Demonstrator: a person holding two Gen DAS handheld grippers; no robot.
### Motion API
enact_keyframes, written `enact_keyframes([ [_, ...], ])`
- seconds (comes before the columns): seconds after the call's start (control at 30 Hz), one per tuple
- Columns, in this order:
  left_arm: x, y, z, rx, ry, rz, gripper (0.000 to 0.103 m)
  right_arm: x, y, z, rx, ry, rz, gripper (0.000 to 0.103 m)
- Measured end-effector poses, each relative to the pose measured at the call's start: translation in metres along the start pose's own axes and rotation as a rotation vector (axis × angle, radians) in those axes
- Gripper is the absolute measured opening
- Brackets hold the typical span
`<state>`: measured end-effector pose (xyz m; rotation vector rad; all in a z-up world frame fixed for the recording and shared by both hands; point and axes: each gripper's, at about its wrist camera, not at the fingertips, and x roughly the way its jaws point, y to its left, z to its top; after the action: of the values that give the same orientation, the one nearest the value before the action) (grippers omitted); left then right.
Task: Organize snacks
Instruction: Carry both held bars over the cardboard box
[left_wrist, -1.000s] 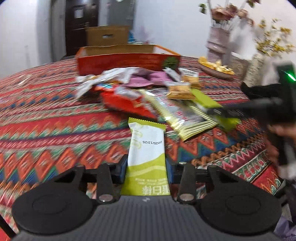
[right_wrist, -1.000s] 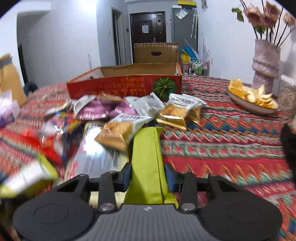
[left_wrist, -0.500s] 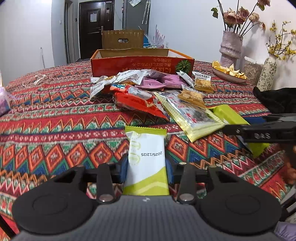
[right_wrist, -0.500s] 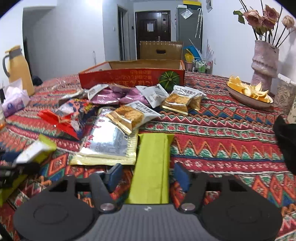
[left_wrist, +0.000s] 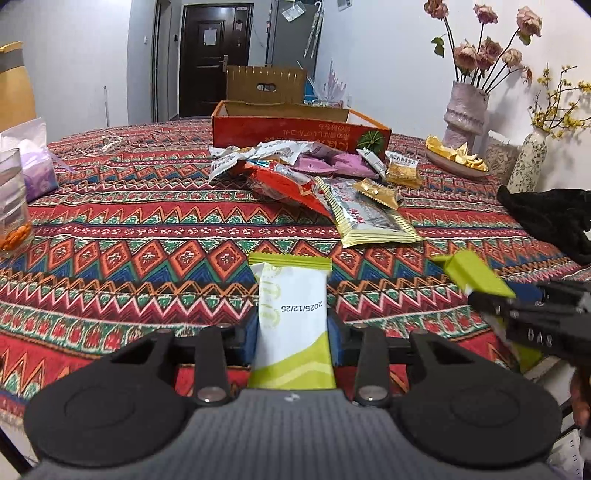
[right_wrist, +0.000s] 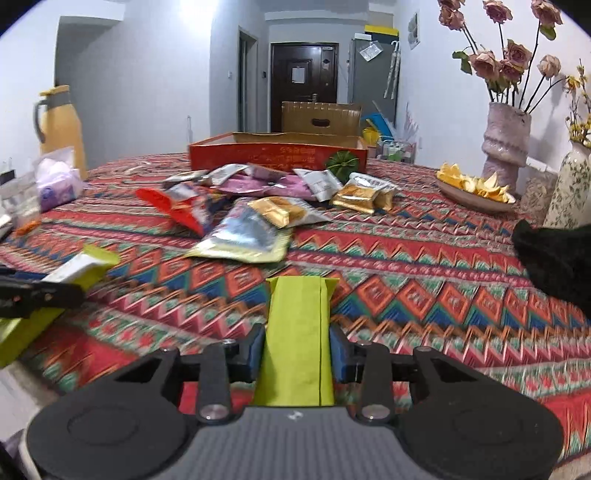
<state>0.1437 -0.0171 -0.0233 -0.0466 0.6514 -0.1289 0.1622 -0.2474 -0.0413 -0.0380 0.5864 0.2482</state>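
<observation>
Snacks lie in a loose heap (left_wrist: 317, 184) on the far middle of the worktop (left_wrist: 147, 251), which is covered by a red zigzag-patterned cloth. Just behind the heap stands a low red cardboard box (left_wrist: 295, 129), open at the top. The left gripper (left_wrist: 291, 332) holds its fingers pressed against both sides of a white and green snack packet (left_wrist: 291, 314), pinching it above the near part of the cloth; the printed date on the packet reads upside down. The right gripper (right_wrist: 297, 349) pinches a plain lime-green packet (right_wrist: 297, 332) the same way, its fingers tight on the long edges, also over the near edge of the worktop. In the left wrist view the right gripper and its green packet show at the right edge; in the right wrist view the left gripper shows at the left edge. To the right of the heap sits a shallow dish of orange peel (right_wrist: 474, 190), and beyond it a pale vase with dried roses (right_wrist: 508, 140). A black cloth (right_wrist: 554, 254) lies at the right side. On the far left stand a yellow jug (right_wrist: 61, 122) and a purple tissue pack (right_wrist: 59, 184).
</observation>
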Motion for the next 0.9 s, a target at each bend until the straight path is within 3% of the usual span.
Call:
enact_keyframes([
  [0.27,-0.031,0.003,0.007,-0.016,-0.078,-0.006,0.036,-0.040,0.009,0.001,0.042,-0.077,0.077,0.034],
  [0.5,-0.038,0.013,0.035,-0.034,-0.128,-0.002,0.036,-0.047,0.007,0.028,0.036,-0.126,0.070,0.034],
  [0.9,0.000,0.035,0.122,-0.024,-0.200,-0.010,0.036,-0.006,-0.013,0.108,0.011,-0.176,0.050,0.034],
])
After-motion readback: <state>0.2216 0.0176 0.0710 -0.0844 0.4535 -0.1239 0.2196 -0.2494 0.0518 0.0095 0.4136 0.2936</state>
